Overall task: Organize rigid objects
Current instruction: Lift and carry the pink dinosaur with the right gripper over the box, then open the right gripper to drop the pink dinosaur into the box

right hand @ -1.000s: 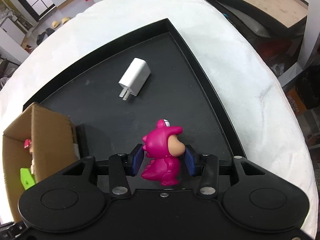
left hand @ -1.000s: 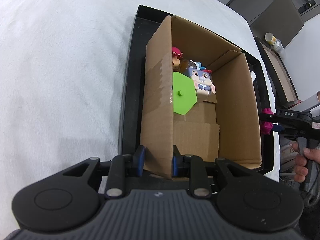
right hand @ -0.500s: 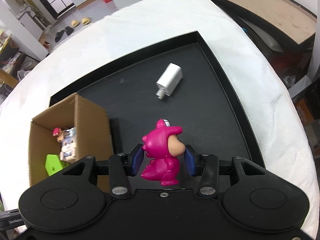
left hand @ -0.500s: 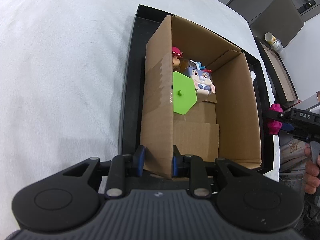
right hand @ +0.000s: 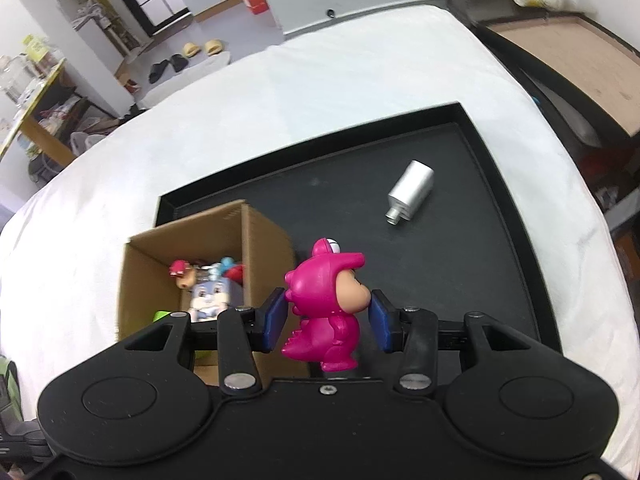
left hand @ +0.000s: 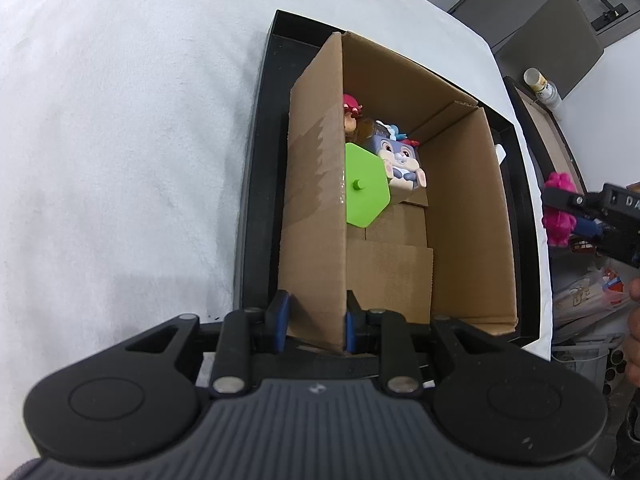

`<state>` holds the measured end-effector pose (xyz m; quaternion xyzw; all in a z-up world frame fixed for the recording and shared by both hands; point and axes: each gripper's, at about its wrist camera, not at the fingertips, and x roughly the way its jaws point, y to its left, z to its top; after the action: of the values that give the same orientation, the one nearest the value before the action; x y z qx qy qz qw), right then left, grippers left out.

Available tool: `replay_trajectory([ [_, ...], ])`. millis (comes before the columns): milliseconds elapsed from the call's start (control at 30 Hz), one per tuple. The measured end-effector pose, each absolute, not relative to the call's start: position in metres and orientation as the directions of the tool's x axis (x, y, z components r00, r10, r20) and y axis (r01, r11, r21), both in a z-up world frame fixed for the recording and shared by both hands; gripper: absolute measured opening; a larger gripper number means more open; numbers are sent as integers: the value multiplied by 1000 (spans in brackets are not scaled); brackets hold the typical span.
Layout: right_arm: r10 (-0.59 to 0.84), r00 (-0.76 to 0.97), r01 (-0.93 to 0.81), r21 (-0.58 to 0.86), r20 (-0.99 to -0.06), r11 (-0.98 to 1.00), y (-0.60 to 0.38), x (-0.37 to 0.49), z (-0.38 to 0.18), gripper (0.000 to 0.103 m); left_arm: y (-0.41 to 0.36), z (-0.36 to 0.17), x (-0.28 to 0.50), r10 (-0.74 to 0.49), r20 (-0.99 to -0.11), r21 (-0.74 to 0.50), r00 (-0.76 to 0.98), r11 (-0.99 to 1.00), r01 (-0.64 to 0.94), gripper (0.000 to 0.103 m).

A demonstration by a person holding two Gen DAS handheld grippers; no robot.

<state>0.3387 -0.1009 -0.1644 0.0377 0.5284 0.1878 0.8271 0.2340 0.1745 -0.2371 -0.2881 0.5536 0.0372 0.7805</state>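
**Pink figure lifted clear of the tray, box corner pinned**

Since a second ago the right gripper (right hand: 328,318) has risen and swung toward the cardboard box (right hand: 262,240), so the right wrist view now takes in the box mouth, which showed only as a sliver at 8 o'clock before; the left gripper (left hand: 314,320) has not shifted. The right tongs pinch a pink dinosaur-suit figure (right hand: 326,304), glossy moulded plastic with a rounded tan face, its blue pads pressed on back and front, and it hangs above the tray, just beside the box's near corner. From the left wrist view the same figure (left hand: 560,216) shows at 3 o'clock, outside the box, beside white letters on the black gripper body of which only "DA" can be read.

The left tongs are pressed on the box's near wall (left hand: 316,240), matte corrugated board with a ragged strip of clear tape. Inside lie a flat lime-green hexagon (left hand: 366,188) with a small central peg, a bunny-printed cube (left hand: 402,160) and a small red-capped figure (left hand: 352,114). The box stands in a black tray (right hand: 516,240) with a raised rim, on a soft white cloth (left hand: 120,140). A smooth white plug adapter (right hand: 412,190), blocky with metal prongs, lies on the tray at 1 o'clock from the pink figure, well apart from the box.
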Motion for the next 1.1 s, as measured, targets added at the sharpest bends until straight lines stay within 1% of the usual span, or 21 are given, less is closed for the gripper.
replay_trajectory([
  [233,401,360,-317,294,-842,902,-75,333,-149,44,177,-237,231,-269,-879,-421,394,826,-376,25],
  [467,416,344,-363,289,-842,886,-49,326,-145,44,178,-236,231,-275,-873,-432,403,819,-376,25],
  [867,376,300,-387,248,-877,888,-16,321,-171,44,178,-234,229,-273,-871,-431,409,824,-367,25],
  [1100,342,298,-381,217,-891,899,-10,322,-181,46,182,-234,227,-284,-859,-453,426,810,-373,25],
])
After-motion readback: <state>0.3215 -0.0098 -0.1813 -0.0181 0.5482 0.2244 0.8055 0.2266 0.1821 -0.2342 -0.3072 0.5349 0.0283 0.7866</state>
